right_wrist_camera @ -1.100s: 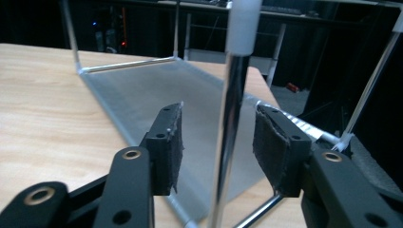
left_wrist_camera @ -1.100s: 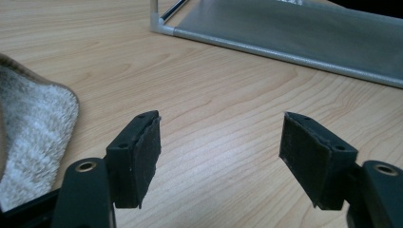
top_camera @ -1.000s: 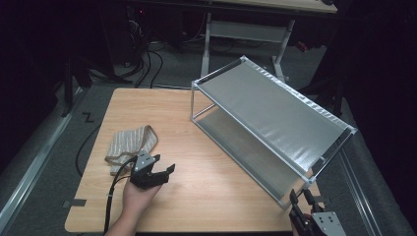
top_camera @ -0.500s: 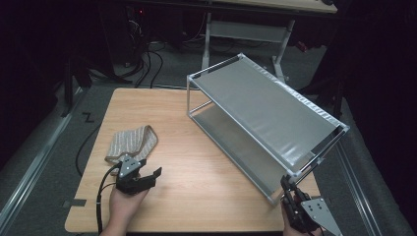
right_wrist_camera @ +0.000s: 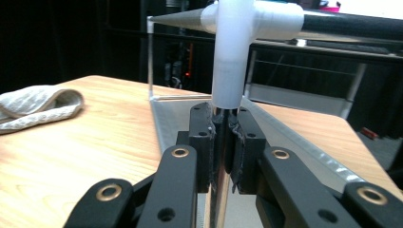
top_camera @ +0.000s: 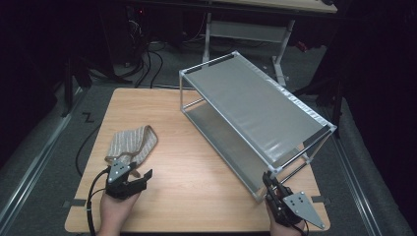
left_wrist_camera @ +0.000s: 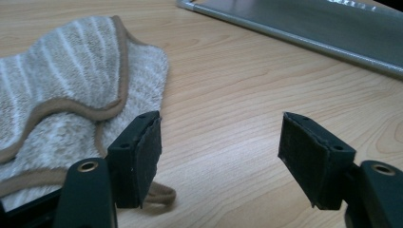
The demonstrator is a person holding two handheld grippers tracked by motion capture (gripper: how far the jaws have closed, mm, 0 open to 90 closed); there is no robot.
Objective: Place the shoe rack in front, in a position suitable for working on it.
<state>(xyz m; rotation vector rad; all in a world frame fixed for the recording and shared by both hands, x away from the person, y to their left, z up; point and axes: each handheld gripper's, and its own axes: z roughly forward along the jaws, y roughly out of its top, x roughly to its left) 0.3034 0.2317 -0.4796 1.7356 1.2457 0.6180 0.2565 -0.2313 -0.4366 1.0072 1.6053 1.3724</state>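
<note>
The right gripper (right_wrist_camera: 223, 137) is clamping the shelf rack's (top_camera: 255, 105) corner post at five o'clock; the left gripper (left_wrist_camera: 218, 156) is hovering with its jaws apart beside the striped towel (left_wrist_camera: 62, 95).

The towel (left_wrist_camera: 57, 85) runs off the left edge in the left gripper view, and its lower bit sits tucked behind the left gripper (left_wrist_camera: 218, 156) near jaw; the rack (left_wrist_camera: 304, 23) there is just a strip chopped by the top edge. In the right gripper view, the right gripper (right_wrist_camera: 227, 142) pads cover the rack post (right_wrist_camera: 230, 61) below its white joint, so the contact spot is hidden; background's too dark to read.
</note>
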